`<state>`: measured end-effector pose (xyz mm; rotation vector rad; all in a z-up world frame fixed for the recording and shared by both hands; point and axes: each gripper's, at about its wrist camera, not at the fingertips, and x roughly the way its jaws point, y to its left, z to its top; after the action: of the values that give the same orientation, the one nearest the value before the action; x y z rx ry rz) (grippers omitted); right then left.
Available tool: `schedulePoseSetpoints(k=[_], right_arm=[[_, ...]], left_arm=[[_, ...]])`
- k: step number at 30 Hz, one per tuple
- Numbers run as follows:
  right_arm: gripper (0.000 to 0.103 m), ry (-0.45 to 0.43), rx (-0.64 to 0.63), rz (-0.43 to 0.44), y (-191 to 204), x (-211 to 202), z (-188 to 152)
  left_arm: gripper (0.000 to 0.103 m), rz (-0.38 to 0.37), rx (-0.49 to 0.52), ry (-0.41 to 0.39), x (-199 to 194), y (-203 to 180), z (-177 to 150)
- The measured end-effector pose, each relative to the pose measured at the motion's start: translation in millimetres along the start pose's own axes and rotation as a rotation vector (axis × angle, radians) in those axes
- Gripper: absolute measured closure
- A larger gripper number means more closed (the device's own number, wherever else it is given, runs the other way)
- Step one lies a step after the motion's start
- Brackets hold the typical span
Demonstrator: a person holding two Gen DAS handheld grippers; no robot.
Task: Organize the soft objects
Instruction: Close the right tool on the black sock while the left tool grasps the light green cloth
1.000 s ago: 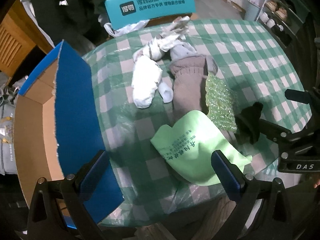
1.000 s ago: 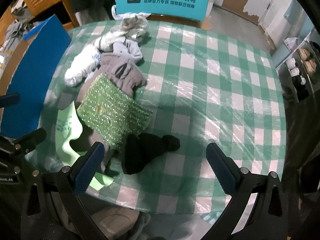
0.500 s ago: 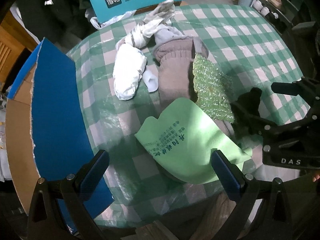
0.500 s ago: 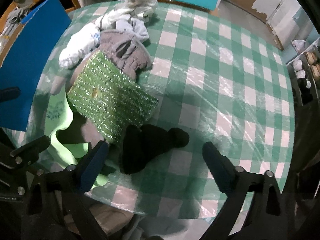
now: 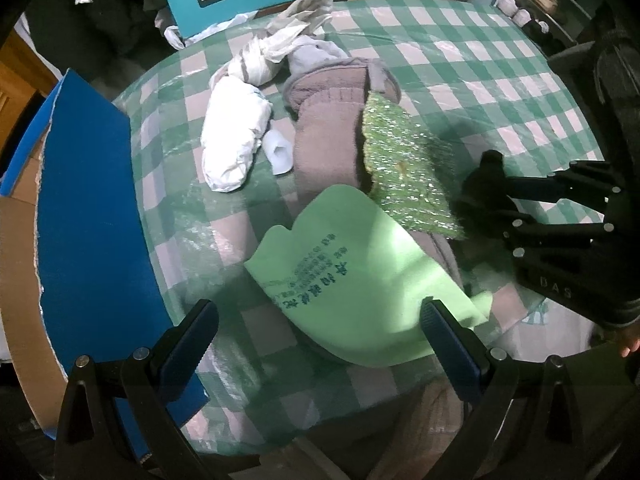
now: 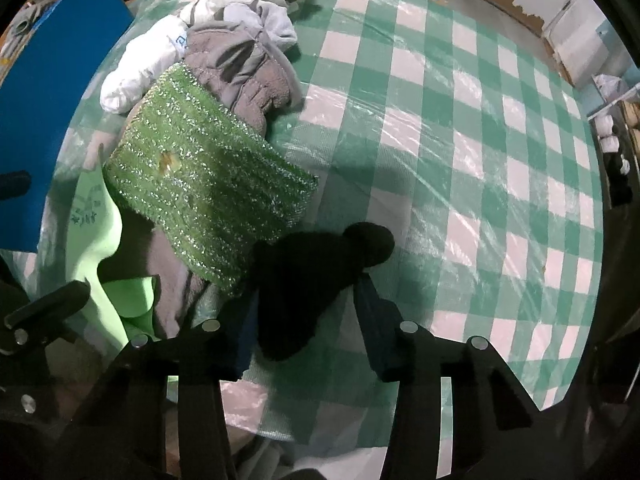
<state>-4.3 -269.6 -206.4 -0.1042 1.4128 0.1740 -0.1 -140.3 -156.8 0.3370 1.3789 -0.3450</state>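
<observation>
Our worry is the sparkly green pad: its near corner overlaps the black sock, so a squeeze that drifts left could pinch both and drag the pad, and the grey cloth under it, out of the pile. The sock is also limp and bunched; if we bite only its edge it may slip out on the lift.

Our right gripper points down over the sock at the near edge of the table. Its jaws are closing, about a third open, with the sock's middle between them; whether the pads already press on it we cannot tell.

Our left gripper hangs wide open and empty above the light green cloth, touching nothing. The blue box sits at the table's left side, probably where the things go.
</observation>
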Motion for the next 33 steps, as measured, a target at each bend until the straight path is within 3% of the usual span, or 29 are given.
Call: schedulePoseSetpoints(k=[2,4,8,11,16,19,21,24,27,33], right_arm=[[0.066,0.002,0.008,0.005,-0.6,-0.2,-0.4],[0.077,0.007,0.020,0.010,-0.6,-0.5,-0.9],[0.077,0.011,0.043,0.027,-8.8,-2.3,-3.0],[0.077,0.004,0.045,0.031,-11.0,-4.0,-6.2],[0.077,-0.004,0.054,0.031,-17.0,-6.2,-10.7],[0.077,-0.008,0.063,0.034,-21.9,-8.6,-15.0],[0.077,-0.011,0.068,0.035,-25.5,-11.1,-16.1],[0.077,-0.017,0.071,0.039,-34.4,-20.5,-21.6],[0.077,-0.026,0.075,0.041,-37.4,-26.2,-20.7],[0.077,-0.063,0.077,0.049,-37.0,-41.8,-15.9]], left_arm=[[0.000,-0.005,0.007,-0.004,-1.1,-2.8,0.1],[0.000,-0.011,0.015,-0.006,-2.2,-6.3,0.4],[0.003,-0.019,0.031,-0.005,-1.3,-12.4,1.5],[0.018,-0.016,0.038,0.017,3.6,-17.0,2.8],[0.034,-0.029,0.040,0.041,11.9,-20.1,2.4],[0.049,-0.042,0.038,0.049,15.0,-20.3,1.9],[0.069,-0.058,0.036,0.055,16.5,-20.1,2.2],[0.081,-0.062,0.034,0.051,15.6,-19.1,2.3],[0.089,-0.079,0.030,0.043,12.3,-16.8,2.1],[0.092,-0.078,0.019,0.013,0.2,-11.8,1.8]])
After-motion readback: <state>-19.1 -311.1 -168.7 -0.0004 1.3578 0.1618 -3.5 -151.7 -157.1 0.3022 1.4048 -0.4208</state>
